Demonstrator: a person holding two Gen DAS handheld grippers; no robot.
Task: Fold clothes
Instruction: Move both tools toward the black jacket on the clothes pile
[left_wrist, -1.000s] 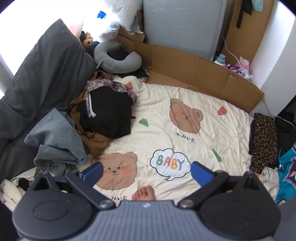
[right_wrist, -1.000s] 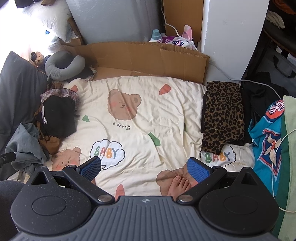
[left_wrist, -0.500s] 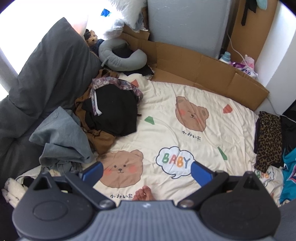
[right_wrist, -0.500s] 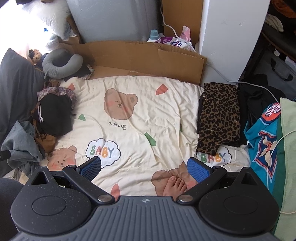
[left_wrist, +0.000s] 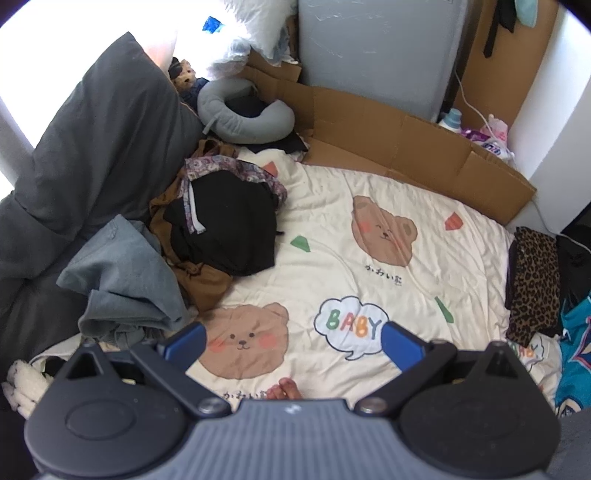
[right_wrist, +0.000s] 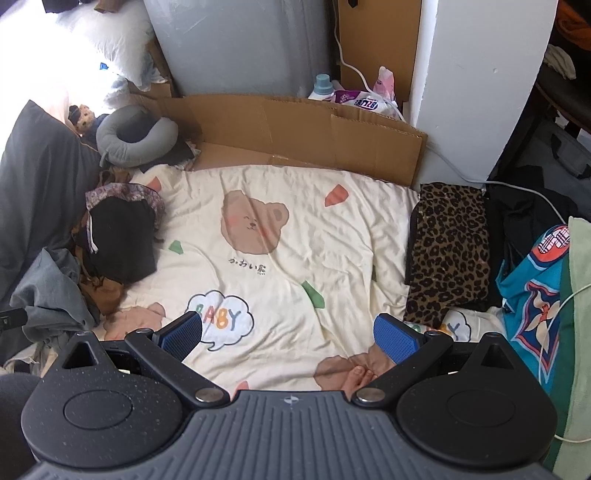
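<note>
A heap of unfolded clothes lies at the left of the bear-print blanket (left_wrist: 369, 229): a black garment (left_wrist: 225, 229) (right_wrist: 122, 240) on top, a brown one (left_wrist: 203, 280) under it, a grey-blue one (left_wrist: 122, 280) (right_wrist: 51, 291) nearer me. A folded leopard-print garment (left_wrist: 533, 280) (right_wrist: 448, 251) rests at the blanket's right edge. My left gripper (left_wrist: 293, 341) hangs open and empty above the blanket, right of the grey-blue garment. My right gripper (right_wrist: 290, 338) is also open and empty, left of the leopard garment.
A dark grey duvet (left_wrist: 92, 155) is piled at the left. A grey neck pillow (left_wrist: 243, 118) and a cardboard sheet (left_wrist: 406, 147) lie at the back. A turquoise printed cloth (right_wrist: 532, 280) is at the right. A person's toes (left_wrist: 284, 391) (right_wrist: 360, 380) show at the blanket's near edge.
Both views have shifted slightly: the left gripper has drifted left toward the clothes heap, and the right one has edged forward. Both stay open and empty.
</note>
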